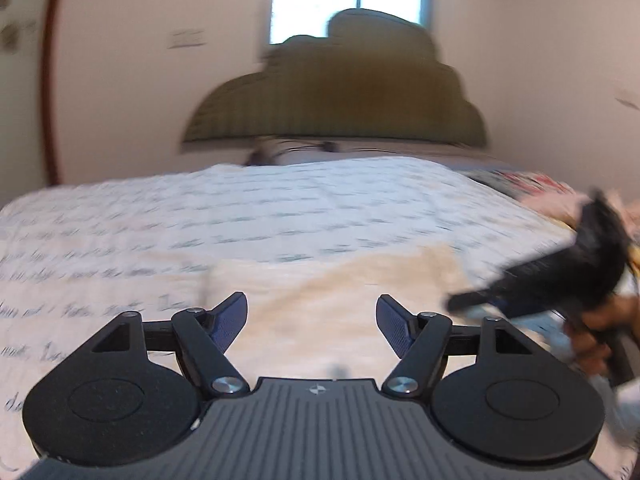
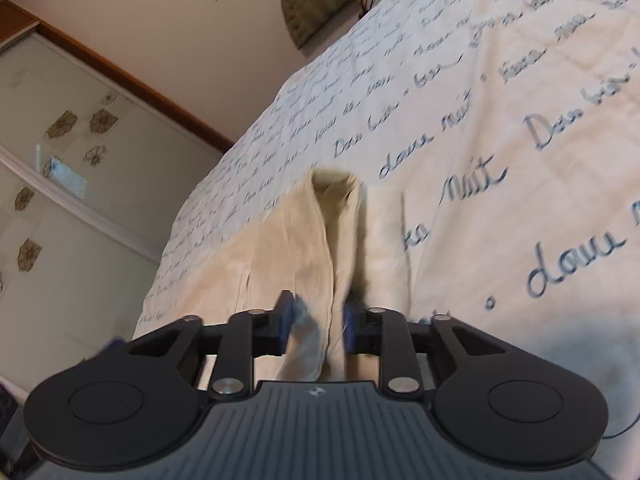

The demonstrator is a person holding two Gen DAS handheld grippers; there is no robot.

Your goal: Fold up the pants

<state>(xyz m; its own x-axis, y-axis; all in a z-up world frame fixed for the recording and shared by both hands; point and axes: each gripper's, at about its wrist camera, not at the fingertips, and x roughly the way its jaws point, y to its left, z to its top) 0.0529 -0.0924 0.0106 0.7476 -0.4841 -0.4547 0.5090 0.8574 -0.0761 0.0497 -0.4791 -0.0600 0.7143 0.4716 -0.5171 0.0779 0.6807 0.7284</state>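
Right hand-held gripper [image 2: 316,326] pinching pants [image 2: 304,248]

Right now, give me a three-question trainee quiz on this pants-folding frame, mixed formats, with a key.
1. True or false: the left gripper has its jaws apart with no cloth between them.
2. Multiple choice: what is bunched between the jaws of the right gripper?
A. a ridge of the cream fabric pants
B. the green striped headboard cushion
C. the white bedspread printed with blue handwriting
3. Fill in: the pants lie on the ____.

Key
1. True; both blue pads stand clear above the cloth.
2. A
3. bedspread
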